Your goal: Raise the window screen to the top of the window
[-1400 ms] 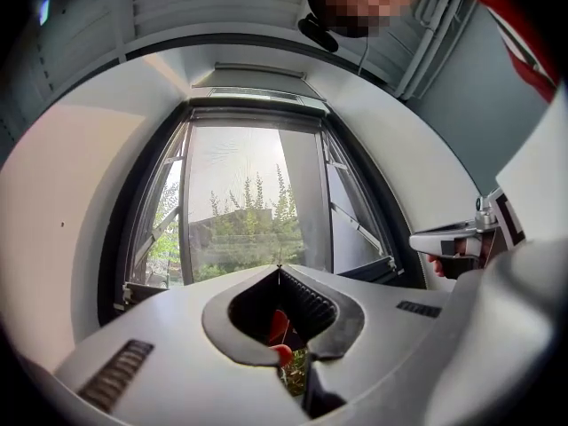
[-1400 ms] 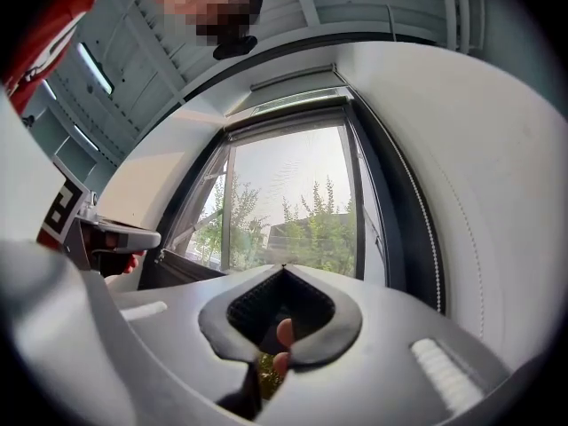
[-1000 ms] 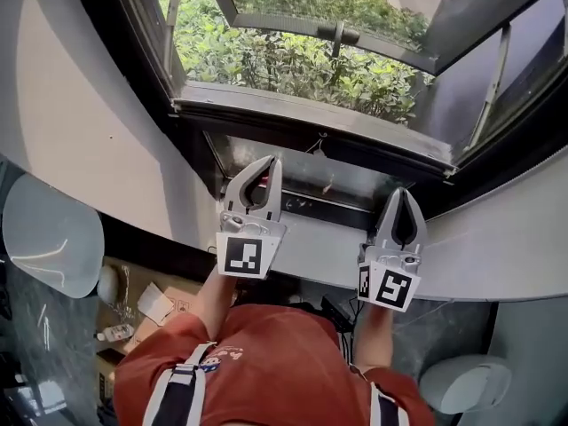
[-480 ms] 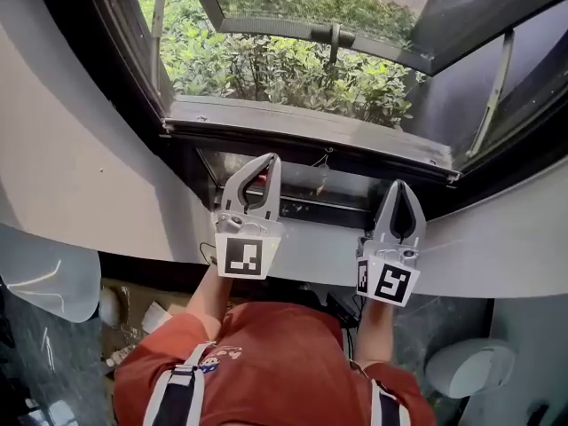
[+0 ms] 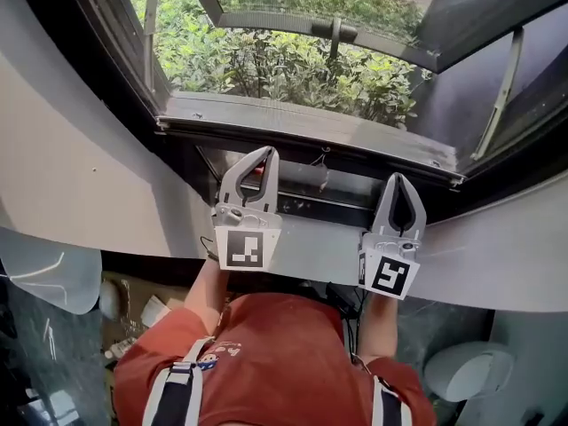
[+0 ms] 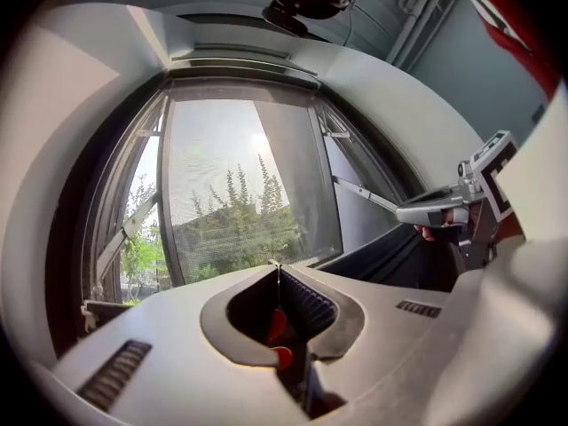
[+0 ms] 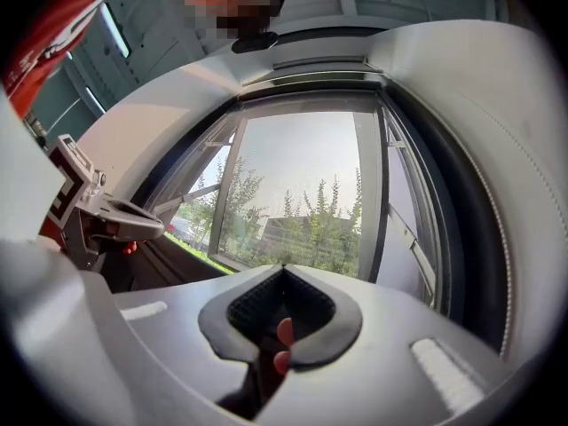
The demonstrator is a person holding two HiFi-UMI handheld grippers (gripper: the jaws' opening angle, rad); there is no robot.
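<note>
Standing at an open window, a person [image 5: 275, 353] in a red top holds two grippers side by side above the pale inner ledge [image 5: 311, 238], both aimed at the opening. The left gripper [image 5: 265, 153] has its jaws pressed together with nothing between them. The right gripper [image 5: 398, 178] is likewise closed on nothing.

Judged from this, the task is at the reaching stage, with no hold yet on the window screen. The screen itself is hard to single out. A dim, mesh-looking panel [image 6: 248, 176] fills the middle of the opening, propped on stay arms [image 5: 494, 87], with a handle [image 5: 335, 32] on its lower bar; it may be a swung-out sash and not the screen. A grey rail [image 5: 302, 124] runs along the sill just ahead of both jaw tips and could be the screen's bottom bar, but I cannot tell. No view shows the tips touching it, and the panel lies well beyond them.

The next move likely calls for spreading both jaws, taking the screen's lower bar at two spots, and lifting evenly so it does not skew.
</note>
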